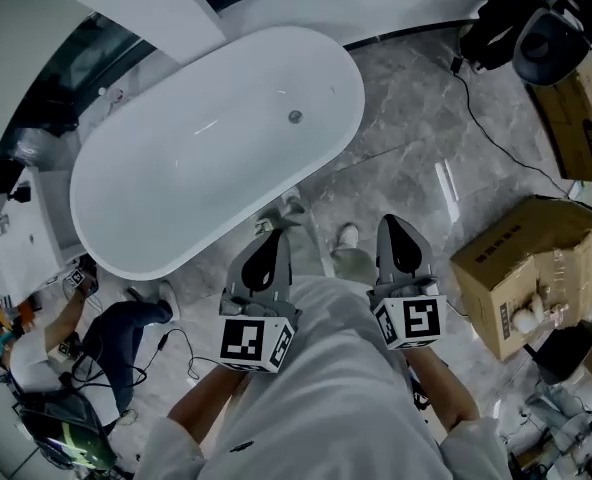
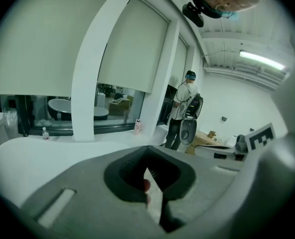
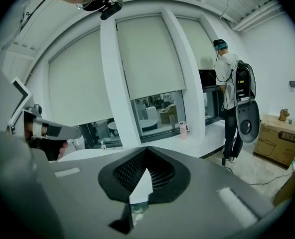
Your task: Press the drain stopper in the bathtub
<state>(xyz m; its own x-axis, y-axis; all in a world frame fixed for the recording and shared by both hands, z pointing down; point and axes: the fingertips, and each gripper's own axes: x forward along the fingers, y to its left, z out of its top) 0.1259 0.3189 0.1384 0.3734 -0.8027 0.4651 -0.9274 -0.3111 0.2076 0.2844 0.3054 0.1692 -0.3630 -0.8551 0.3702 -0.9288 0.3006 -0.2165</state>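
In the head view, a white oval bathtub (image 1: pixel 156 198) lies on the marble floor ahead and to the left. Its small round metal drain stopper (image 1: pixel 295 116) sits in the tub bottom near the far right end. Both grippers are held low near my chest, short of the tub's near rim. The left gripper (image 1: pixel 272 240) points toward the rim, and its jaws are together with nothing between them. My right gripper (image 1: pixel 397 230) hangs over the floor to the tub's right, also shut and holding nothing. The gripper views show closed jaws (image 2: pixel 147 149) (image 3: pixel 146 152) and no stopper.
Cardboard boxes (image 1: pixel 531 268) (image 1: pixel 582 118) stand at the right, with a black cable (image 1: pixel 496 138) across the floor. Black equipment (image 1: pixel 536 23) sits at the top right. A person crouches at the lower left (image 1: pixel 36 353). Another person with a backpack stands by the windows (image 3: pixel 233 101).
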